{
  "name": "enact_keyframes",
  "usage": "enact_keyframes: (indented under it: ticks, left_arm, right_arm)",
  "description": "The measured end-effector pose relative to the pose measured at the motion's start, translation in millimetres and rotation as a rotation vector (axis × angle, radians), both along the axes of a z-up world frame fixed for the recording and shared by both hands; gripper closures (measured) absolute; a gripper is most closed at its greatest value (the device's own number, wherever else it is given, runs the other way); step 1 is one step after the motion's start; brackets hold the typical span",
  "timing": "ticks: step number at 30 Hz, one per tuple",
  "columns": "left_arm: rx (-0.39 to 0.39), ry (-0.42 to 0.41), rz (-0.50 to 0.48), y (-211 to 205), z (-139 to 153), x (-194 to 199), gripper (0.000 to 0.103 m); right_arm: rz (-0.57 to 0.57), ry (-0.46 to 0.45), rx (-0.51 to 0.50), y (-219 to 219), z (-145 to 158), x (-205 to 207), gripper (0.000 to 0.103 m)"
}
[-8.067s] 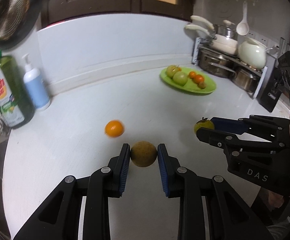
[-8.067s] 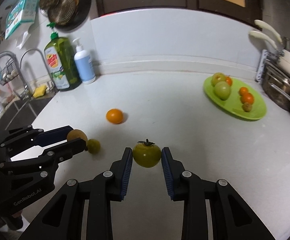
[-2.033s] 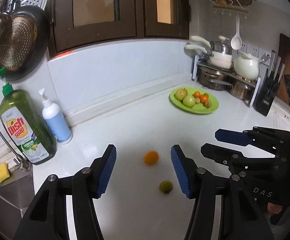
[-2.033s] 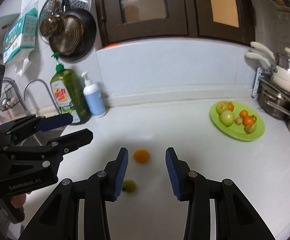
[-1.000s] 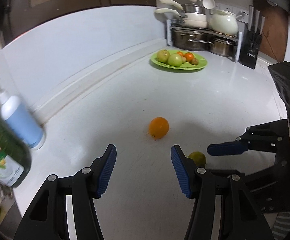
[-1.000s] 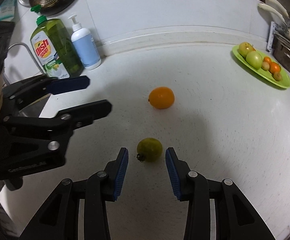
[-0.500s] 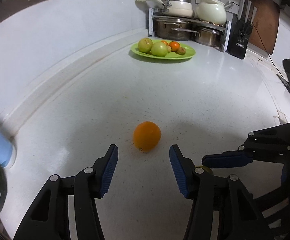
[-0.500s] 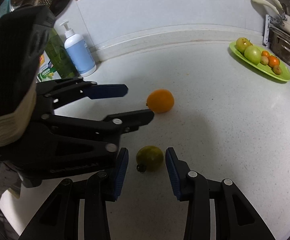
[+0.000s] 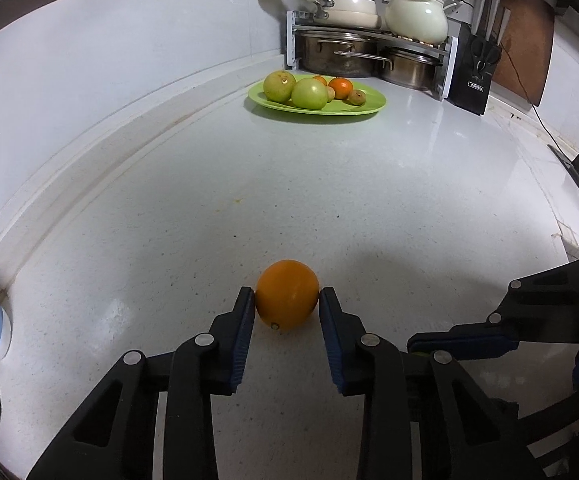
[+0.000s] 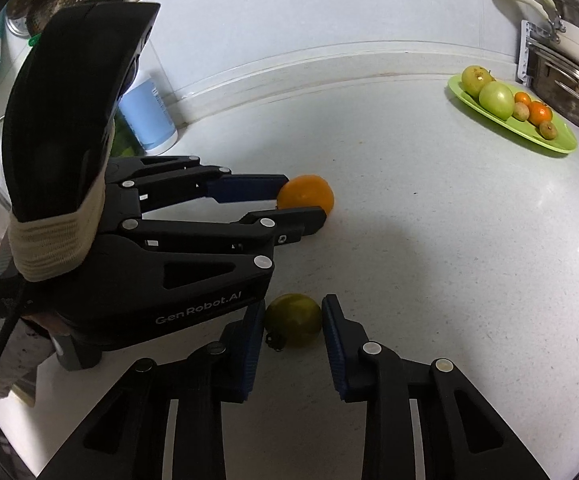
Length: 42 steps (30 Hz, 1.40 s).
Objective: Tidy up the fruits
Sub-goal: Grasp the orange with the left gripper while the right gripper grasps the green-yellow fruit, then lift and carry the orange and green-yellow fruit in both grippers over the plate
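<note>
An orange (image 9: 286,294) lies on the white counter between the blue pads of my left gripper (image 9: 286,300), and both pads touch its sides. It also shows in the right wrist view (image 10: 307,197), with the left gripper (image 10: 301,200) around it. A small green fruit (image 10: 294,319) with a dark stem lies between the fingers of my right gripper (image 10: 292,322); the jaws stand just beside it. A green plate (image 9: 369,105) at the back holds several fruits, and shows at far right in the right wrist view (image 10: 557,140).
A pot rack (image 9: 369,52) and a knife block (image 9: 475,76) stand behind the plate. A blue-and-white pump bottle (image 10: 147,120) and a green soap bottle stand at the left by the wall. The counter's edge runs along the right (image 9: 569,232).
Both grippers have moved forward and down. The left jaws have narrowed onto the orange. The right jaws now flank the green fruit.
</note>
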<state>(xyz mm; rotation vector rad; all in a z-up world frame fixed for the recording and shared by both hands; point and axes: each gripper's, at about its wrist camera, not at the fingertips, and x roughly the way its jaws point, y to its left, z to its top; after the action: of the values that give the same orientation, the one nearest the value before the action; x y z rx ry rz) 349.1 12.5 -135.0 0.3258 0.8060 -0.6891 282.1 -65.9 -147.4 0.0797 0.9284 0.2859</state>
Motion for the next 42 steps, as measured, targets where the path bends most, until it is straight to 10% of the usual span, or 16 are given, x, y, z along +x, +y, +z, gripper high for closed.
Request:
enact_keyframes:
  ticks: [42]
  left_arm:
    - [-0.086,-0.119,0.375,25,73,-72,0.070]
  right_arm:
    - [0.010,-0.187,-0.014,-29,63,-20,0.073]
